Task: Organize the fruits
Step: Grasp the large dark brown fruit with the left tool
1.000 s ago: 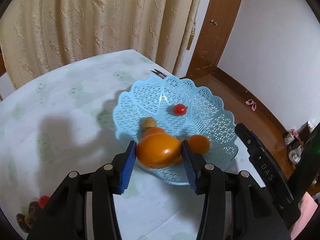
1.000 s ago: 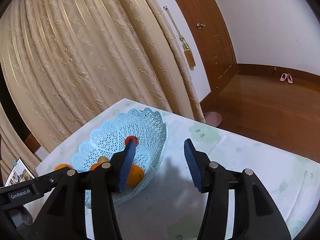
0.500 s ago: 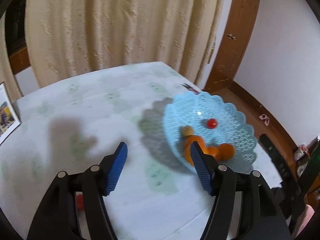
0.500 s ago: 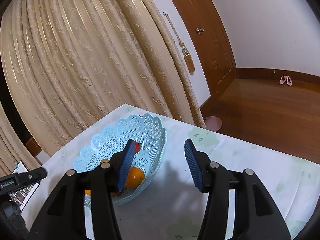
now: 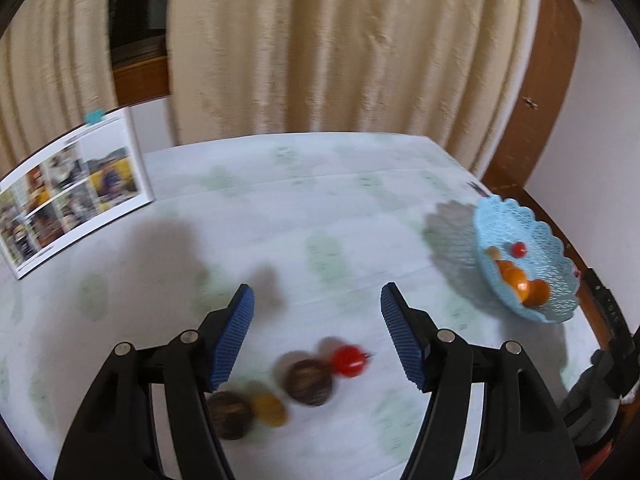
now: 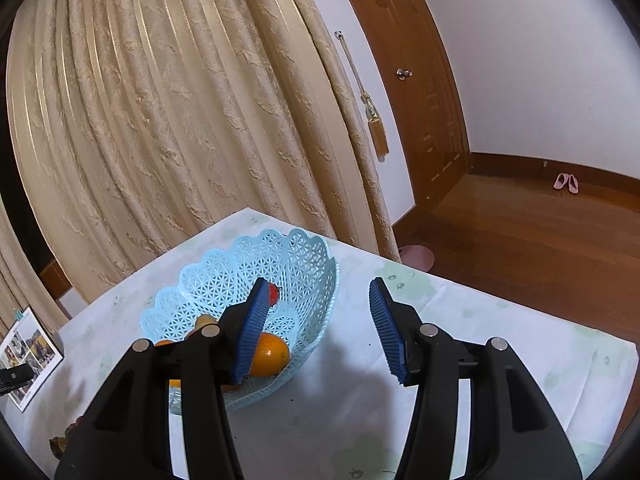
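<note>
On the table, by the blue basket (image 5: 560, 276):
Left gripper (image 5: 316, 312): jaws stood spread with nothing between them, having opened within the last second; well left of the basket.
Loose fruit: a red cherry tomato (image 5: 350, 360), two dark round fruits (image 5: 309, 382) and a small yellow one (image 5: 270, 410) lay blurred on the tablecloth (image 5: 320, 208), well left of the basket.
Basket contents: oranges (image 6: 268, 354) and a cherry tomato.
Right gripper (image 6: 316, 320): jaws apart and empty, just right of the basket.
Photo card (image 5: 72, 188): propped far left of the basket.

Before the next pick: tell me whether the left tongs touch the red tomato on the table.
Apart. The left wrist view shows the left tongs open above the red tomato, tablecloth visible between.
</note>
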A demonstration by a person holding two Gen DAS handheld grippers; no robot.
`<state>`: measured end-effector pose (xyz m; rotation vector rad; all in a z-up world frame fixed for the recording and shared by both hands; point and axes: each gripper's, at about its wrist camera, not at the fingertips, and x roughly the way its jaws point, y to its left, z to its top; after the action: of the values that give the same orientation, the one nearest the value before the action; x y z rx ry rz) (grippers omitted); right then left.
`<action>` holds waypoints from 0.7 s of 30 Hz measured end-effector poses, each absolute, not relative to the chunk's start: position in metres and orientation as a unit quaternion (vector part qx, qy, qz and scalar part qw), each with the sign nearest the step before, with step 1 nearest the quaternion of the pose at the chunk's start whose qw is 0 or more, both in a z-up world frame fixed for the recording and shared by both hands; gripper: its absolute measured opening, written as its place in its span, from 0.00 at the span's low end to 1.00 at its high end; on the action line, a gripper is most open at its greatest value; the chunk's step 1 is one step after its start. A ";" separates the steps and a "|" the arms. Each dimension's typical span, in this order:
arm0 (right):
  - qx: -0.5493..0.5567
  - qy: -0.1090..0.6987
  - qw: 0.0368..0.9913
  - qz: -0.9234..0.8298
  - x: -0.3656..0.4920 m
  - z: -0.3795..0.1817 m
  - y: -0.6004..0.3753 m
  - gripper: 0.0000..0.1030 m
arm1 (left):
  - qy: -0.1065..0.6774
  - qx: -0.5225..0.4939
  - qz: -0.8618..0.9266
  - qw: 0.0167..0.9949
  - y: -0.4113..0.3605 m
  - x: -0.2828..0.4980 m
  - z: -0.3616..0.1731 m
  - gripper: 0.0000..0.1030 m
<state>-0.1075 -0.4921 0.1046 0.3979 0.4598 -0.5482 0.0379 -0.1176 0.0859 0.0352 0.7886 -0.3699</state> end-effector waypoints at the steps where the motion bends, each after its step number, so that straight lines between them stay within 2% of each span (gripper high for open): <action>1: 0.191 0.225 0.917 -0.267 -0.107 0.105 -0.491 0.52 | 0.383 0.016 -0.174 0.907 -0.111 0.037 0.085 0.64; 10: 0.175 0.240 0.920 -0.255 -0.106 0.105 -0.470 0.52 | 0.418 -0.006 -0.140 0.898 -0.055 0.031 0.050 0.64; 21: 0.153 0.258 0.935 -0.189 -0.096 0.111 -0.419 0.52 | 0.449 -0.003 -0.155 0.880 -0.039 0.015 0.014 0.65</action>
<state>-0.0959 -0.4193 0.1106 0.3125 0.5268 -0.3872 0.0152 -0.0390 0.0142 -0.0070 0.9347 -0.3231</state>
